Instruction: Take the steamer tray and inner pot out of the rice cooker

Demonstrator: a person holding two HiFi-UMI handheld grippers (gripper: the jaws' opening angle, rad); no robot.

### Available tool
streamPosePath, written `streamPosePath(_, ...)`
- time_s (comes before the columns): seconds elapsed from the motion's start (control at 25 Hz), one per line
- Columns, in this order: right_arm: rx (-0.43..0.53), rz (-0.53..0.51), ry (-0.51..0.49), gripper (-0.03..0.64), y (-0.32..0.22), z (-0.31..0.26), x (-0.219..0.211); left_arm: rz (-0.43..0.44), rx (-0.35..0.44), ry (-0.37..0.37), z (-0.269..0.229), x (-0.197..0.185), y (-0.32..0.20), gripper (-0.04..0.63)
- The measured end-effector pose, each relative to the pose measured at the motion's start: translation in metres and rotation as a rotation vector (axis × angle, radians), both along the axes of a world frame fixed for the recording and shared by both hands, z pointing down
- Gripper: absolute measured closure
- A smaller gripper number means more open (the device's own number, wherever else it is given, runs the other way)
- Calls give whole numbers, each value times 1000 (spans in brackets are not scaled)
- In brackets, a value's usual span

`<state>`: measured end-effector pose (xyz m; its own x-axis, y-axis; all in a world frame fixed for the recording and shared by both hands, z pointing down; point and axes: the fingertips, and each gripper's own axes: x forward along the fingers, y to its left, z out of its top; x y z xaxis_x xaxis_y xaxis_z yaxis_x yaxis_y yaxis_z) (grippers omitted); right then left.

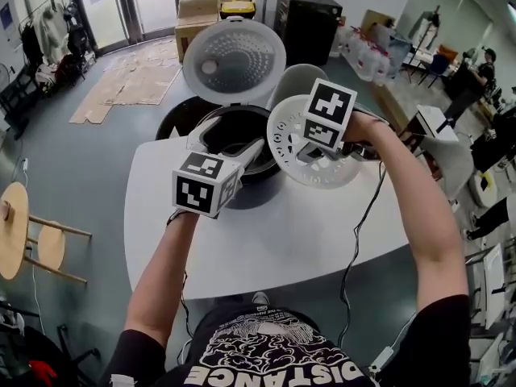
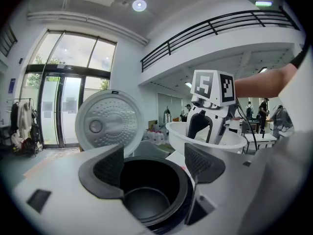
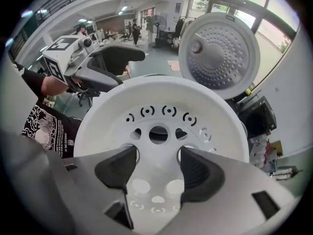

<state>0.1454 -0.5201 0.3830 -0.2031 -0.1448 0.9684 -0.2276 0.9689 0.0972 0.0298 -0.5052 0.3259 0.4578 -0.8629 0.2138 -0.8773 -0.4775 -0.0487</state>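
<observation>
The rice cooker (image 1: 179,121) stands open at the far side of the white table (image 1: 282,232), its lid (image 1: 234,59) raised. The black inner pot (image 1: 234,131) sits inside it and looks bare in the left gripper view (image 2: 146,190). My left gripper (image 1: 230,141) hovers open at the pot's near rim, its jaws (image 2: 156,163) wide apart and touching nothing. My right gripper (image 1: 326,153) points down into the white perforated steamer tray (image 1: 290,147) and holds it in the air to the right of the cooker. The tray's holed floor (image 3: 161,106) fills the space between that gripper's jaws (image 3: 159,168).
A cable (image 1: 359,232) hangs over the table's right edge. A wooden stool (image 1: 16,228) stands on the floor at left. Cardboard boxes (image 1: 197,14) and a black cabinet (image 1: 310,22) stand behind the cooker, with flattened cardboard (image 1: 133,79) on the floor.
</observation>
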Motion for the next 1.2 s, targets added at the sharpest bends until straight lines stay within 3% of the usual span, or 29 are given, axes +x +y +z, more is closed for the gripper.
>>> streamPosePath(0.44,-30,221,-5,320,66,47,187,229,-18,-43,23,190,40,218)
streamPosePath(0.64,-70,331,-22,320,82,96,262,326,-68,-76,64,272,46,218)
streamPosePath(0.92,-136,455,-44,319,81,172,312,393,-182,-127,133,329,35,218)
streamPosePath(1.2,-150,516,-26,319,65,254,315,397,-285,-158,209,331,21,218)
